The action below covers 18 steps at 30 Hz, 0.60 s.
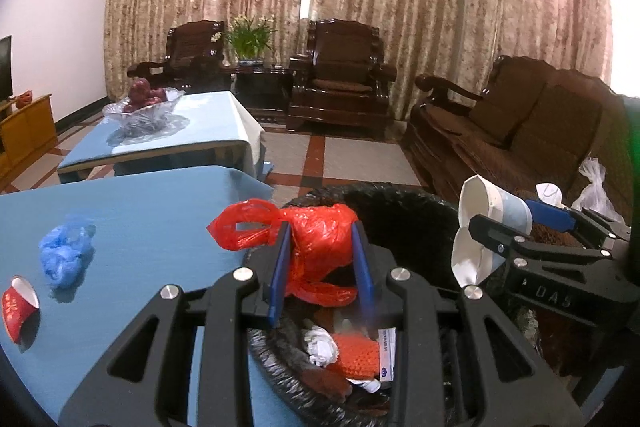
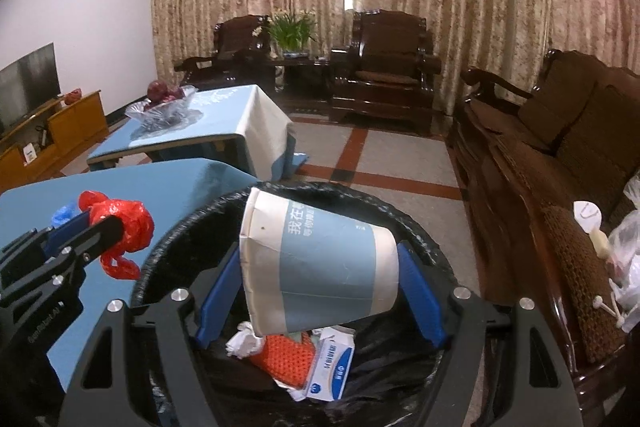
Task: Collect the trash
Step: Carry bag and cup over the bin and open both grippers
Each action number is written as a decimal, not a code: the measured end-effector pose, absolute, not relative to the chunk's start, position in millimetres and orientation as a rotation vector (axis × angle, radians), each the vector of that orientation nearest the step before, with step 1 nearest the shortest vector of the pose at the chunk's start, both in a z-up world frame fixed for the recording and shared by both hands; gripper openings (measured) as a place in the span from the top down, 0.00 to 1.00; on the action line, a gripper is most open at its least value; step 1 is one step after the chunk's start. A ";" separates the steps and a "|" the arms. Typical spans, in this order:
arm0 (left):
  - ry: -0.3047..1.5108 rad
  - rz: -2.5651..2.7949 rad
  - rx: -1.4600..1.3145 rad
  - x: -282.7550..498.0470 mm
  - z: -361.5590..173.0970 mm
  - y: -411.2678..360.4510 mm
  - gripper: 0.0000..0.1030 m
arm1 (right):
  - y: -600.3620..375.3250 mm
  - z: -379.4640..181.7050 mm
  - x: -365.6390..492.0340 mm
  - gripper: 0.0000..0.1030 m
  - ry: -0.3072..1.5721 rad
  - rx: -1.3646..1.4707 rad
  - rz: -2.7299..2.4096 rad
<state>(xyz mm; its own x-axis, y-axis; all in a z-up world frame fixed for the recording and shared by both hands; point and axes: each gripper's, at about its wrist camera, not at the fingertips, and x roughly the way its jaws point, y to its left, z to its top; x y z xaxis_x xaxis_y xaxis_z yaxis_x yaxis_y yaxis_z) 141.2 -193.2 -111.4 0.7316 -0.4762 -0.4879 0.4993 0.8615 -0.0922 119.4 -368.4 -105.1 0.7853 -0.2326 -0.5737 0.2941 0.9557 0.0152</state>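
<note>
My left gripper (image 1: 322,263) is shut on a crumpled red plastic bag (image 1: 316,243), held over the left rim of the black-lined trash bin (image 1: 400,199). That bag (image 2: 124,223) and left gripper (image 2: 96,227) also show in the right wrist view. My right gripper (image 2: 320,279) is shut on a white and blue paper cup (image 2: 316,267), lying sideways above the bin's (image 2: 192,227) opening; the cup (image 1: 492,223) shows at the right of the left wrist view. Inside the bin lie white tissue (image 2: 244,341), an orange net (image 2: 288,351) and a small carton (image 2: 332,367).
On the blue table (image 1: 152,211) lie a crumpled blue plastic piece (image 1: 64,251) and a flattened red cup (image 1: 18,303). A second table bears a glass fruit bowl (image 1: 144,107). A dark wooden sofa (image 2: 560,155) with white bags (image 2: 624,247) stands right of the bin.
</note>
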 end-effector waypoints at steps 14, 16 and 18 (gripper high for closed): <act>0.562 -0.584 0.036 157.5 -119.1 -206.5 0.43 | -381.2 -124.0 121.9 0.13 0.636 0.054 -0.363; 0.555 -0.578 0.033 157.1 -117.4 -202.5 0.40 | -381.2 -122.3 121.0 0.09 0.631 0.055 -0.372; 0.549 -0.571 0.032 157.6 -114.4 -200.2 0.33 | -380.6 -121.1 119.4 0.08 0.629 0.059 -0.368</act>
